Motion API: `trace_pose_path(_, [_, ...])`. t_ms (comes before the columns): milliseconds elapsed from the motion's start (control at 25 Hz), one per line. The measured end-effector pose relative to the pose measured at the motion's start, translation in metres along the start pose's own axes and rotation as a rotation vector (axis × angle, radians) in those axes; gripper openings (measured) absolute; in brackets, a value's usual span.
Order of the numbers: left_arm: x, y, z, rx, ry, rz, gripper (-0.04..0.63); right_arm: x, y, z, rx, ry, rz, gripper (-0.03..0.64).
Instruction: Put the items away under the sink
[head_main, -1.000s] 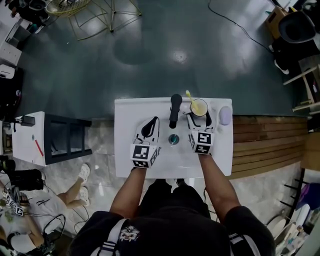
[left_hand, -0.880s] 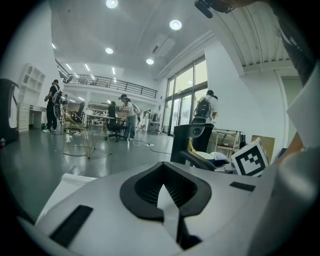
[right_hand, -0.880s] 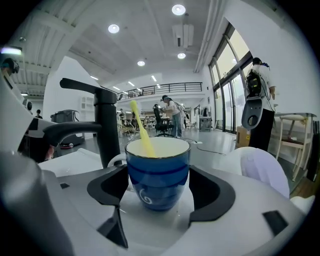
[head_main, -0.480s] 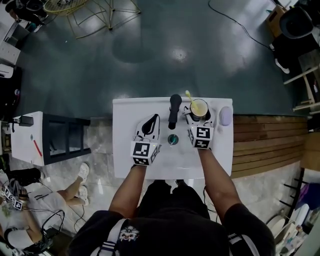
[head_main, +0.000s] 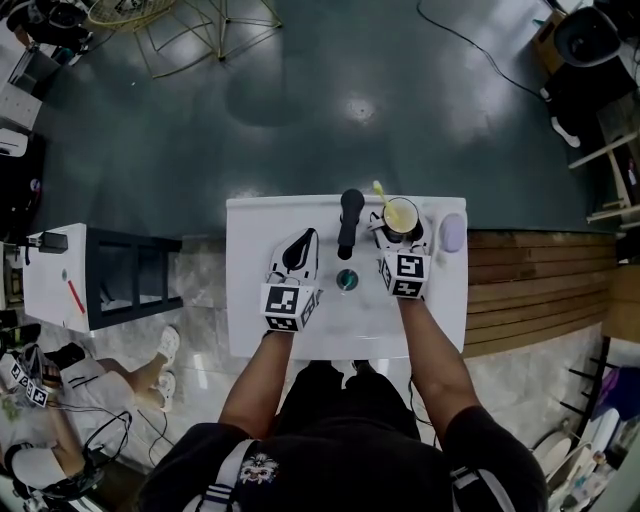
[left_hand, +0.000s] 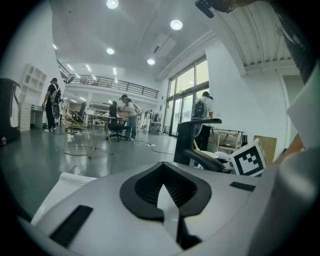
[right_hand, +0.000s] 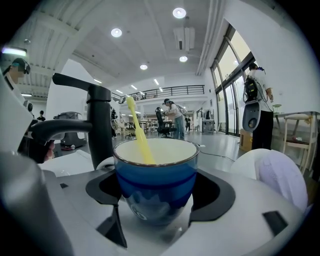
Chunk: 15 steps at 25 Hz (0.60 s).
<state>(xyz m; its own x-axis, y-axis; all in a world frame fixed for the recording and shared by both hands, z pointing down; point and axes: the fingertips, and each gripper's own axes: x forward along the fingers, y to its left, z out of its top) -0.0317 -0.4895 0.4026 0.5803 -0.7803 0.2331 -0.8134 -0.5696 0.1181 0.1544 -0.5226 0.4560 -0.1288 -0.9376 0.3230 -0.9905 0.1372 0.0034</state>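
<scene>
1. Dark glossy floor (head_main: 330, 100), ceiling lights reflected in it.
2. Wooden deck boards (head_main: 530, 290) at right.
3. White side table (head_main: 55, 280) at left, red pen (head_main: 77, 296) on top, black shelf frame (head_main: 135, 280) touching its right side.
4. Gold wire chair (head_main: 190, 25), top left.
5. Black cable (head_main: 470, 45) across the floor, top right.
6. Seated person (head_main: 90, 390) lower left, in white shoes (head_main: 168, 345).
7. People standing (left_hand: 127, 116) far back in the hall.

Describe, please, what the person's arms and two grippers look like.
The left gripper and right gripper are white shells with black-lined tongs, each carrying a cube of black-and-white square markers. No cables show. The person wears a black short-sleeved top with white shoulder stripes and a white emblem; forearms are bare. The right tongs have just been opening, a blue cup between them.
</scene>
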Motion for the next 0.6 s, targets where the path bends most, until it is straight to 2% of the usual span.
trace_pose_path(200, [-0.002, -0.001, -0.001, 0.000, -0.001, 0.003, 0.003, -0.008, -0.009, 0.007, -0.006, -0.023, -0.015, 0.394])
trace_pose_path(600, [-0.021, -0.018, 0.012, 0.002, -0.017, 0.029, 0.003, -0.056, -0.002, 0.043, -0.037, -0.093, 0.026, 0.394])
